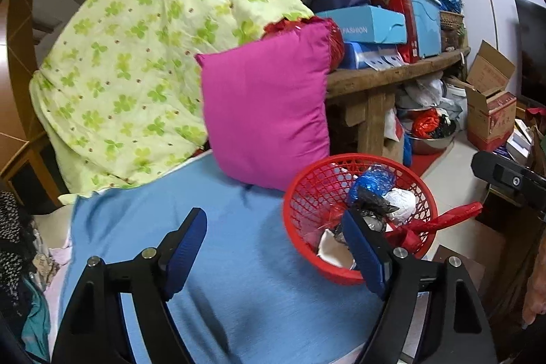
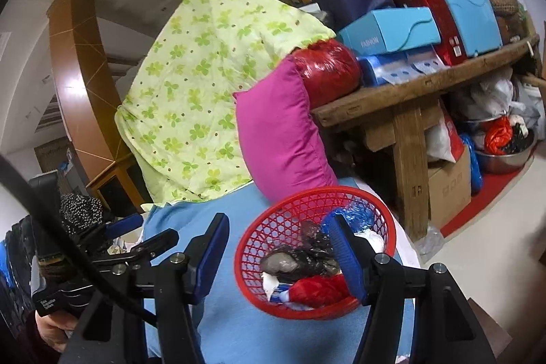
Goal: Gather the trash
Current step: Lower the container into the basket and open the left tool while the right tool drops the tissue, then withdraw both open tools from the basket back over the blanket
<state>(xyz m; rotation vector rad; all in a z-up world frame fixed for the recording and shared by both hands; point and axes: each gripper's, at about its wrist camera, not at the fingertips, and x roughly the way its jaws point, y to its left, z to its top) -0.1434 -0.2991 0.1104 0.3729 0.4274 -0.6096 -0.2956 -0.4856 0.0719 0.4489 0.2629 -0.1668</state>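
The left gripper (image 1: 273, 241) has its jaws spread wide and holds nothing; it hangs over a blue cloth (image 1: 218, 265) that covers the surface below. Its right finger (image 1: 365, 255) overlaps the near rim of a red mesh basket (image 1: 303, 193), which sits at 2 o'clock from the gripper.

The right gripper (image 2: 279, 248) is likewise spread wide and empty. Its right finger (image 2: 344, 255) reaches over the red mesh basket (image 2: 273, 227), which lies at 1 o'clock on the blue cloth (image 2: 225, 323). The left gripper (image 2: 126, 227) shows at 9 o'clock in the right wrist view.

The basket holds the trash (image 1: 378, 193): crumpled blue, black, white and red plastic wrappers (image 2: 307, 258). A red strip (image 1: 447, 217) hangs over the rim at 3 o'clock.

A magenta pillow (image 1: 266, 115) stands at 12 o'clock, just behind the basket. A green clover-print quilt (image 1: 136, 67) lies at 10 o'clock. A wooden worktop (image 2: 409, 91) at 2 o'clock carries stacked boxes (image 2: 389, 29).
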